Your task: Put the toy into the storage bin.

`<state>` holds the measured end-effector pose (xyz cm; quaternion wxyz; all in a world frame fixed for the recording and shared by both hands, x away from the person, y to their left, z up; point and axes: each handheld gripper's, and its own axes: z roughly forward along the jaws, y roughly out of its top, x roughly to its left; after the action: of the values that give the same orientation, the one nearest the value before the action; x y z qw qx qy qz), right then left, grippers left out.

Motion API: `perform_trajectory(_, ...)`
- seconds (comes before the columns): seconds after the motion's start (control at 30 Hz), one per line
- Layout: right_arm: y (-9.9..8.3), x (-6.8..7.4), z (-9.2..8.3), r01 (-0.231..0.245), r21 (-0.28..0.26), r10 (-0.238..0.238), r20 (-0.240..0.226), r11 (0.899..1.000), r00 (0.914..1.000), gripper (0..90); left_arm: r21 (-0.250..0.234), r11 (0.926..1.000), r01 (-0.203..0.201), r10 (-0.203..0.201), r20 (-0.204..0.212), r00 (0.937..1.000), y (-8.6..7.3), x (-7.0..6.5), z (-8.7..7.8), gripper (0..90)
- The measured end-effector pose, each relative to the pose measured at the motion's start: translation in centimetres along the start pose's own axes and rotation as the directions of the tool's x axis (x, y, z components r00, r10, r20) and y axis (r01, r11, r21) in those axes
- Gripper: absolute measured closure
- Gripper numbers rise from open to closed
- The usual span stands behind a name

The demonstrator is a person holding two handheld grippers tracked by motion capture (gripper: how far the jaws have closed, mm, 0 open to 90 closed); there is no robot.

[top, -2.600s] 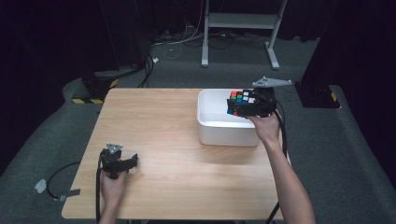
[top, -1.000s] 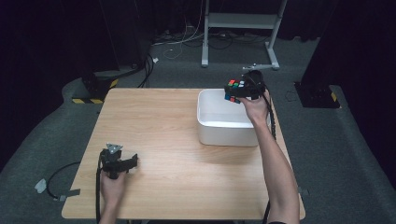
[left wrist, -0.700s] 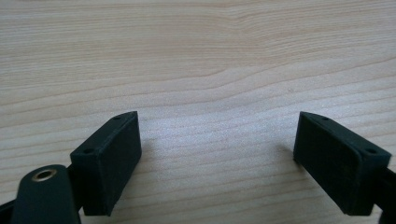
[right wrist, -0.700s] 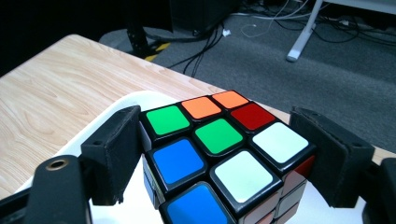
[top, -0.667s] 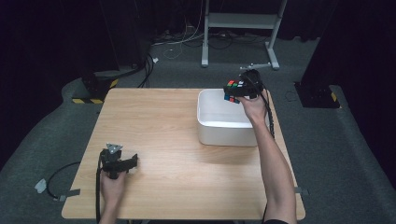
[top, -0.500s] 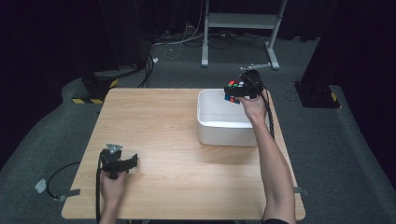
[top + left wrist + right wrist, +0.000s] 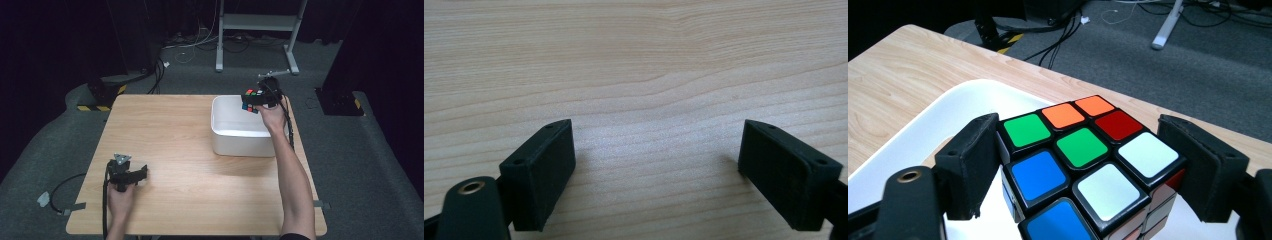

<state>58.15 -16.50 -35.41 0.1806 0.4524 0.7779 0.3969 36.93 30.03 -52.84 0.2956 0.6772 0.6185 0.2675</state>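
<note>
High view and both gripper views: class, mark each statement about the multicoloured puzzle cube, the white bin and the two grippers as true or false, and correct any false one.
1. The right gripper grips the multicoloured puzzle cube. True.
2. The cube is over the white rectangular plastic bin. True.
3. The left gripper holds a second cube. False: its jaws are open over the bare wooden table.
4. The bin stands at the table's left near corner. False: it stands at the far right.

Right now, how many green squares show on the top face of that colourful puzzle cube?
2: on the colourful puzzle cube, one green square beside the left jaw, one at the centre.
</note>
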Motion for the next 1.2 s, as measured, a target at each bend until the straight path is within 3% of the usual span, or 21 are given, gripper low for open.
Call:
perform_trajectory(0.5,-0.7,0.1,1.4,-0.010,0.054,0.011,-0.008,0.998,0.9999,20.0,-0.002,1.0000,0.003,-0.003,0.002,1.0000,0.0,0.0,0.0,15.3)
perform_trajectory(1.2,-1.2,0.3,1.7,-0.012,0.074,0.012,-0.001,0.997,0.9999,20.1,0.000,1.0000,-0.002,0.002,0.000,1.0000,0.0,0.0,0.0,15.3)
